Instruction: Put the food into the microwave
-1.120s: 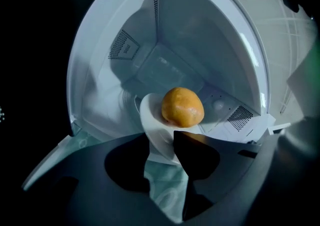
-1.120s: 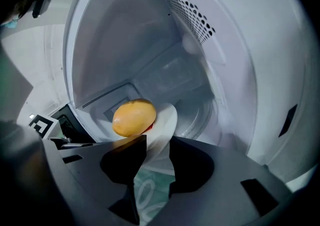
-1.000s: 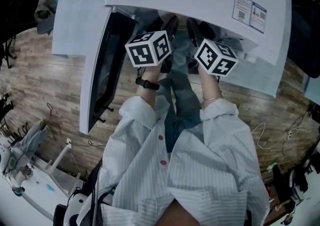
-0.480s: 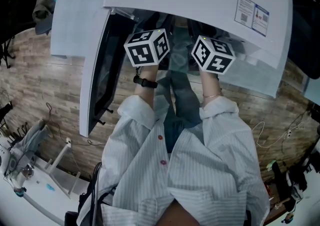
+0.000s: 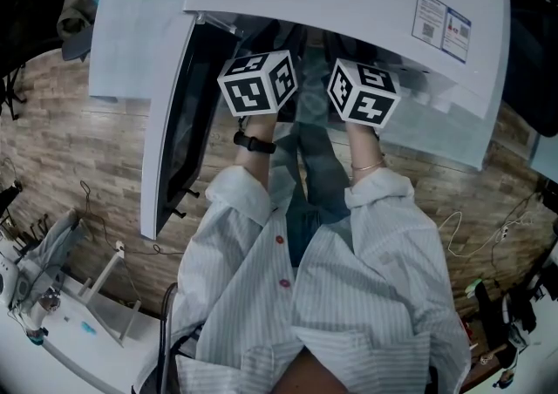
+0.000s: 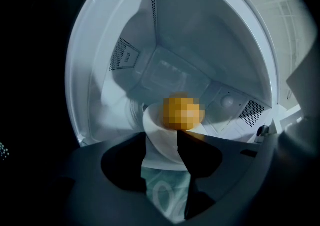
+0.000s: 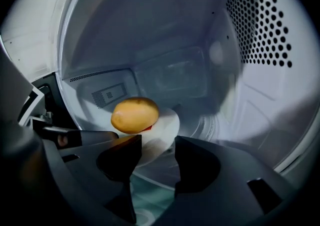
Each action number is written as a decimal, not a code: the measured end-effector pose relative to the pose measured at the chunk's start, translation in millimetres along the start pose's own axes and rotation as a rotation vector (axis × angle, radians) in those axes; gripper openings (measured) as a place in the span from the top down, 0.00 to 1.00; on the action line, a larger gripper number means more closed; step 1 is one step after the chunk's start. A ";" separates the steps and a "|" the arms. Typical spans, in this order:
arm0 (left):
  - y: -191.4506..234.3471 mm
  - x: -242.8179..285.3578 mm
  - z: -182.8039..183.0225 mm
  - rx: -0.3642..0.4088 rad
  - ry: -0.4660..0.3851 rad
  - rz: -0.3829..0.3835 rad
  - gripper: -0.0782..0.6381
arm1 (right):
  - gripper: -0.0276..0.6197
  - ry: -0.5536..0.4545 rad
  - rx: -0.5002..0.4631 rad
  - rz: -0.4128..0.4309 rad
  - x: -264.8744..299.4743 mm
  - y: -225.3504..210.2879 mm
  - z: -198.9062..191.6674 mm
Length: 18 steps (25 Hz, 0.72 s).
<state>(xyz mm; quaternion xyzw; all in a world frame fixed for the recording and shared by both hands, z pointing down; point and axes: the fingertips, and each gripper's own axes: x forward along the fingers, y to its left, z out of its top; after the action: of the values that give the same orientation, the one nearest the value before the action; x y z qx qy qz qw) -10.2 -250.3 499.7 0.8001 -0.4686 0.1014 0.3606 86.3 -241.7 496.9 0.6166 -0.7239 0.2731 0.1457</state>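
Inside the open microwave point(image 7: 165, 75), a white plate point(image 7: 167, 120) carried the yellow food point(image 7: 135, 115), perhaps a bun. The left gripper point(image 6: 161, 140) stood spread about its rim; the right gripper point(image 7: 157, 142) was opening, the rim between its jaws.

The door point(image 5: 179, 122) of the microwave point(image 5: 349, 0) hangs wide open, so the way in to the plate point(image 7: 167, 120) is open. Above the plate there is lots of empty room, but the food point(image 7: 135, 115) sits on it. The back wall point(image 7: 170, 75) stands behind the plate, and a side wall with holes point(image 7: 260, 25) stands beside it.
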 end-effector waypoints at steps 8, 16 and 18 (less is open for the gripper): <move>0.0 0.7 0.4 0.025 0.000 0.003 0.63 | 0.60 0.040 -0.051 -0.031 0.8 0.3 -1.5; 1.7 1.1 2.0 0.024 -0.006 0.004 0.63 | 0.57 0.036 -0.092 -0.065 -1.4 -3.1 -2.5; 2.0 0.2 2.0 0.026 -0.008 0.005 0.63 | 0.57 0.028 -0.076 -0.063 -3.1 -4.3 -2.9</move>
<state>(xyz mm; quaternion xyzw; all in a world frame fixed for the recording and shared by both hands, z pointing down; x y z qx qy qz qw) -12.2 -252.4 499.3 0.8040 -0.4708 0.1051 0.3478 90.7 -237.9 498.4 0.6292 -0.7119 0.2493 0.1878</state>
